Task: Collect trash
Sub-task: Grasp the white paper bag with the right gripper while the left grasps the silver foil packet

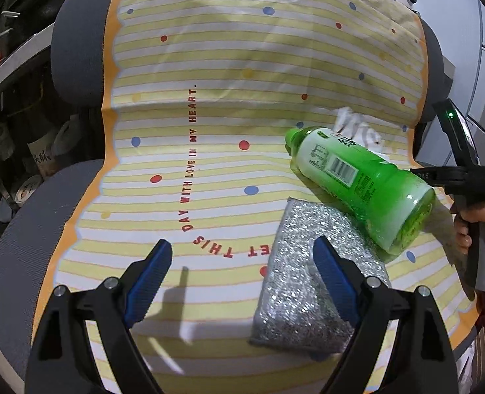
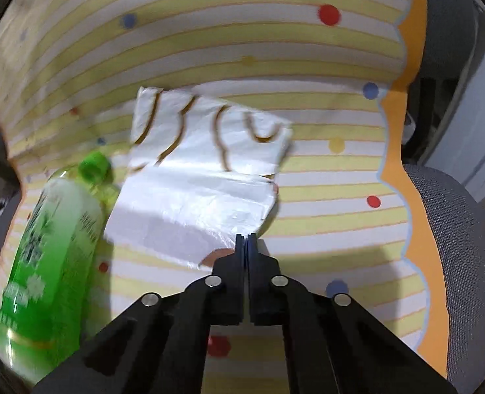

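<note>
The right gripper [image 2: 246,239] pinches a white plastic bag [image 2: 196,190] beside the green bottle [image 2: 52,249]. The left gripper [image 1: 242,262] has its fingers spread wide over a shiny sponge [image 1: 295,282].

Glossy plastic bottle [image 1: 360,180], glittery rough sponge [image 1: 308,282]

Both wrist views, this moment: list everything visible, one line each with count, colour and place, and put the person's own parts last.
Bottle: one, green with a green cap, lying on its side on the cloth.
Scouring pad: one, glittery silver, flat on the cloth, just in front of the bottle.
Plastic bag: one, white with brown markings, beside the bottle's cap end.
Cloth: one, yellow and white stripes, coloured dots, orange border, draped over the chair.
Chair: one, grey mesh.
Left gripper: black, blue pads, open above the cloth.
Right gripper: black, pinching the bag's edge.
Hand: one, on the right gripper's handle.
</note>
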Demonstrator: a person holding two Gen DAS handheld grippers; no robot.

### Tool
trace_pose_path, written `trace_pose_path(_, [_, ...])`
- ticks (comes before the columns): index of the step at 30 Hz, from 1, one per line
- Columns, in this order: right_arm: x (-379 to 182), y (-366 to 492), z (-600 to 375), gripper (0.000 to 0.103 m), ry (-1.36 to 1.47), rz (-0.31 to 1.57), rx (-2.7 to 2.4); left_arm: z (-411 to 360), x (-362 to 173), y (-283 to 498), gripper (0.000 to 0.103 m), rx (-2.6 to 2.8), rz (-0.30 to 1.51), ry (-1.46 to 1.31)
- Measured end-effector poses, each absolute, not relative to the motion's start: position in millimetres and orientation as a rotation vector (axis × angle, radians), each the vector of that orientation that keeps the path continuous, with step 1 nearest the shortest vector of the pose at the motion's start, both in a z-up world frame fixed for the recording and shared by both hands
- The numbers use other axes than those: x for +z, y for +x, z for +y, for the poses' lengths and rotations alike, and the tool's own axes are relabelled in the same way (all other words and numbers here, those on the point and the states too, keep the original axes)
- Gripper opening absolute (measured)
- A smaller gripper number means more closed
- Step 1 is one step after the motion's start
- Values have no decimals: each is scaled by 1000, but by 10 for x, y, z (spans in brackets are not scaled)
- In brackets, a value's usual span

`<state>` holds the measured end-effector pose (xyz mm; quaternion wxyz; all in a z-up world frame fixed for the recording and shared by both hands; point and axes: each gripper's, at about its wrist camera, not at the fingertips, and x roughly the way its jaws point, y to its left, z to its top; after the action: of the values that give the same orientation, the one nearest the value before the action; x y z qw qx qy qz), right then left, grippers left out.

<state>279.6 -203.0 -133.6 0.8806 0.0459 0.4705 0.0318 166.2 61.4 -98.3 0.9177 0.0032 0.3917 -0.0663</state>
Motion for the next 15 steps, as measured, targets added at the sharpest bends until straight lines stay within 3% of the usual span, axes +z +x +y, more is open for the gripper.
trace_pose_path(8, [-987,1714,-2218,1,93,884,-4,506,-942,1381,85,-188,798,29])
trace_pose_path(15, [-1053,679,-2445,1,198,914,-7,411,-964,1278,85,-254,821,21])
